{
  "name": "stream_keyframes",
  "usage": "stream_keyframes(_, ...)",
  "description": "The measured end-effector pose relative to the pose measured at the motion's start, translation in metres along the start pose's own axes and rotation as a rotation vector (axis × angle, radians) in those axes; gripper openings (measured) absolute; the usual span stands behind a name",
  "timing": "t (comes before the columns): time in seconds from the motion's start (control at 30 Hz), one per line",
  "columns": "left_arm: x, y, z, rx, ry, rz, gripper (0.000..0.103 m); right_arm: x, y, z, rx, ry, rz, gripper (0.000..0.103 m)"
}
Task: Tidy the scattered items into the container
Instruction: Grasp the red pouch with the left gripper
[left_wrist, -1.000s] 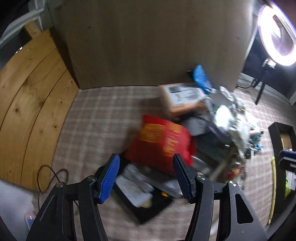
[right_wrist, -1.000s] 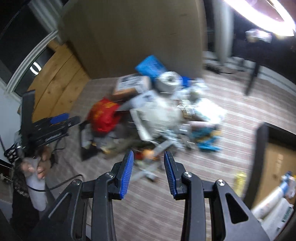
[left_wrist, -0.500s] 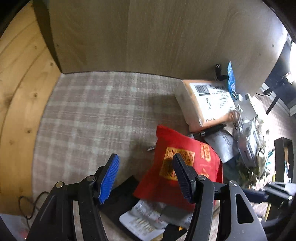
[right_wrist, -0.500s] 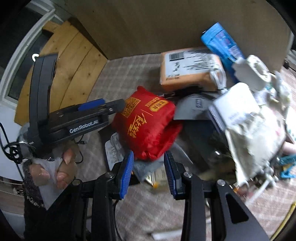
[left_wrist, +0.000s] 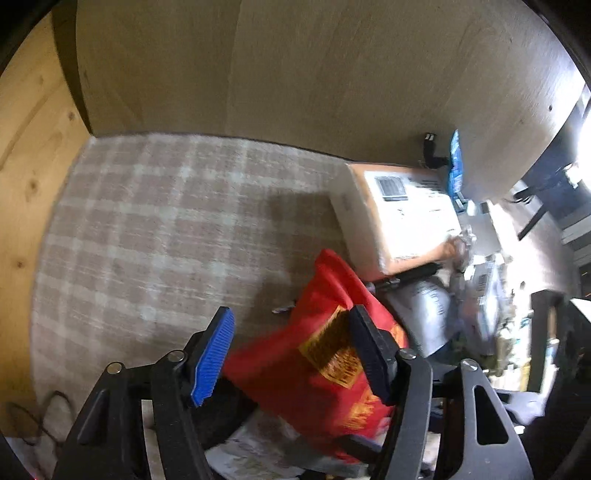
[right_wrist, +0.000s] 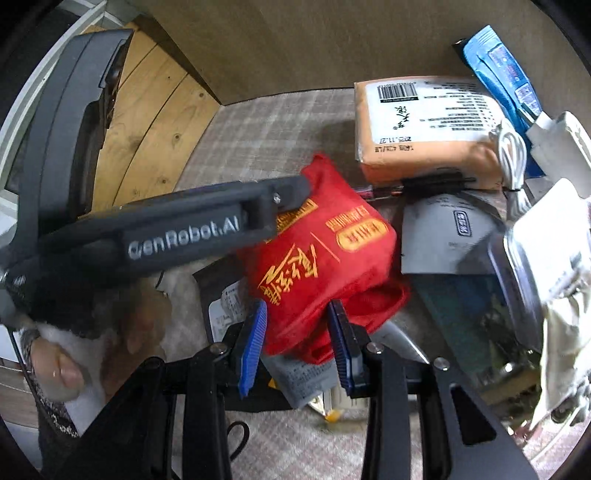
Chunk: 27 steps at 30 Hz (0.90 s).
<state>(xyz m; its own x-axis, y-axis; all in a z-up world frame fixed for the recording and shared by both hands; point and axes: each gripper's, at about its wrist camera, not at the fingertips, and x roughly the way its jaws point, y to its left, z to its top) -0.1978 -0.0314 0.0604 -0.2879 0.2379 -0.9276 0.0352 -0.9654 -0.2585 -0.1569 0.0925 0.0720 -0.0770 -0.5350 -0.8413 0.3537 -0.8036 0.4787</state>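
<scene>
1. The red fabric pouch (right_wrist: 325, 258), with yellow print, lies on the checked carpet (left_wrist: 166, 229) at the edge of a heap of clutter, just in front of an orange parcel (right_wrist: 424, 125) with a barcode label.
2. The left claw (left_wrist: 291, 354) hangs over the pouch; its jaws stand apart, having just narrowed slightly, nothing pinched.
3. The right claw (right_wrist: 297, 343) is parted at the pouch's near end, not visibly pressing it.
4. A blue packet (right_wrist: 498, 77) leans against the wooden panel (left_wrist: 295, 74) behind.
</scene>
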Motion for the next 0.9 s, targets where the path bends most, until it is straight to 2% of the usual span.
stream_keyframes(0.17,0.003,-0.009,-0.006,0.004,0.010,-0.055,0.037,0.002,0.001,0.001,-0.013,-0.008,0.015,0.031)
stream_keyframes(0.2,0.003,-0.013,-0.008,0.019,0.008,-0.047,0.035,0.001,0.002,0.001,-0.013,-0.015,0.017,0.029)
stream_keyframes(0.23,0.003,-0.016,-0.010,0.032,0.006,-0.035,0.034,-0.001,0.002,0.000,-0.016,-0.027,0.017,0.021)
stream_keyframes(0.5,0.001,-0.027,-0.027,0.044,0.013,-0.038,0.025,-0.010,0.002,-0.004,-0.038,-0.057,0.014,0.010)
stream_keyframes(0.73,-0.014,-0.044,-0.045,0.048,-0.002,-0.058,0.022,-0.036,0.007,-0.020,-0.083,-0.102,0.019,0.009)
stream_keyframes(0.9,-0.044,-0.056,-0.054,0.073,-0.037,-0.066,0.021,-0.059,0.009,-0.027,-0.087,-0.142,0.036,0.007)
